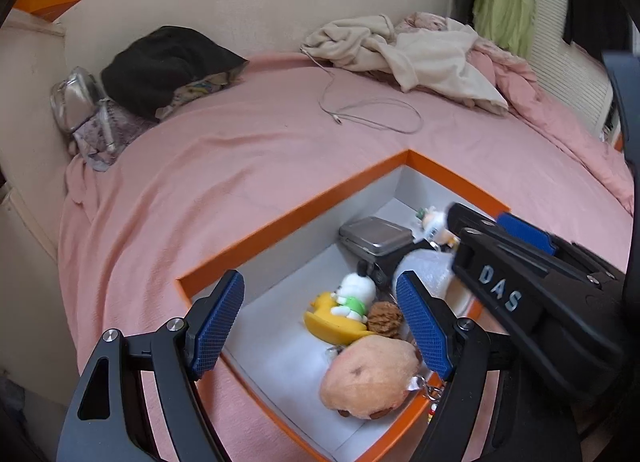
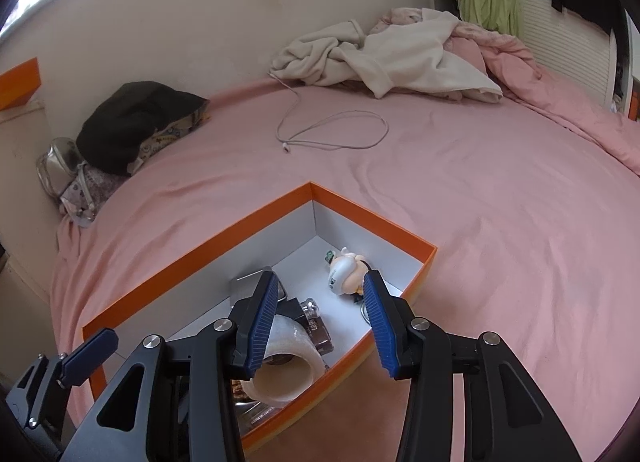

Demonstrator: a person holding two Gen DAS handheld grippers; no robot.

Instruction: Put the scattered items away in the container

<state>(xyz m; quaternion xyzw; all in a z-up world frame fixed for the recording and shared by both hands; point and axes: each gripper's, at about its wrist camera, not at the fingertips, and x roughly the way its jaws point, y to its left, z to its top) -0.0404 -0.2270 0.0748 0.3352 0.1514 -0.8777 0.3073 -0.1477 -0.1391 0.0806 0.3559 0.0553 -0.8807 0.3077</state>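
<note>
One orange box (image 1: 288, 218) sits on the pink bed (image 1: 240, 142), holding one yellow duck toy (image 1: 332, 322), one brown walnut-like ball (image 1: 385, 319), one peach plush (image 1: 370, 374), one grey tin (image 1: 376, 236), one small white figurine (image 2: 344, 268) and, as far as the blur allows, one tape roll (image 2: 286, 366). Over the box's near-left corner the left gripper (image 1: 320, 320) hangs with fingers wide apart, gripping nothing. Over the box's near-right edge the right gripper (image 2: 320, 326) is likewise spread and empty.

Below our grippers we count one orange cardboard box (image 1: 292, 218) holding three plush toys, one walnut (image 1: 385, 319), one grey metal tin (image 1: 376, 236) and one white tape roll (image 2: 286, 368); beyond it, one white cable (image 2: 332, 134).
</note>
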